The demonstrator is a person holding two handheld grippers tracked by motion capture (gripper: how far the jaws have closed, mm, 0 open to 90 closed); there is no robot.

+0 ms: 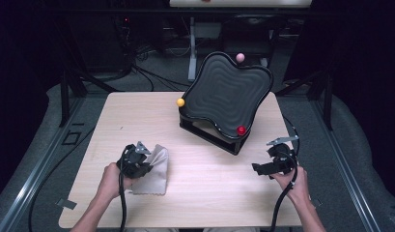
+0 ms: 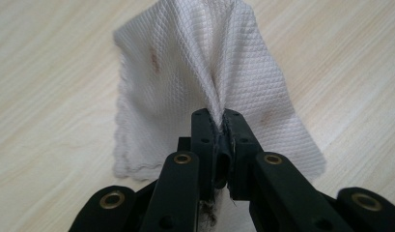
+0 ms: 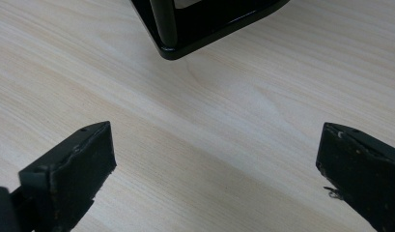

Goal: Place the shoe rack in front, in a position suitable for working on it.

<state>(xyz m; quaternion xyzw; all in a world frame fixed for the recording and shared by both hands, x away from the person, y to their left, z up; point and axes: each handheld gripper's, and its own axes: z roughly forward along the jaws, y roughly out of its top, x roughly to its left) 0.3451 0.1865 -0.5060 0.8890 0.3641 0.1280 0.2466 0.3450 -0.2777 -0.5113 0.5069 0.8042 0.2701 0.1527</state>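
At the left of the high view we held the left gripper (image 1: 137,162) over the near-left part of the light wooden table (image 1: 209,193), with the left hand (image 1: 109,180) wrapped around its body and its cable trailing back toward us. Its jaws were clenched on a white paper towel (image 1: 154,169); in the left gripper view the two black jaws stood pressed together with a fold of the quilted sheet (image 2: 204,82) pinched between them, the towel fanning out beyond the tips and its scalloped edge resting on the table. A few faint reddish stains marked the towel. Farther along, toward the middle and back of the table, stood a tilted black tray with a wavy, ridged surface (image 1: 229,94) on a black stand (image 1: 214,135); a yellow ball (image 1: 180,102) sat at its left edge, a pink ball (image 1: 240,57) at its top, and a red ball (image 1: 241,130) near its lower rim. At the right we held the right gripper (image 1: 270,169) in the right hand (image 1: 294,179) near the table's right edge, released, its jaws spread wide apart above bare wood with nothing between them.
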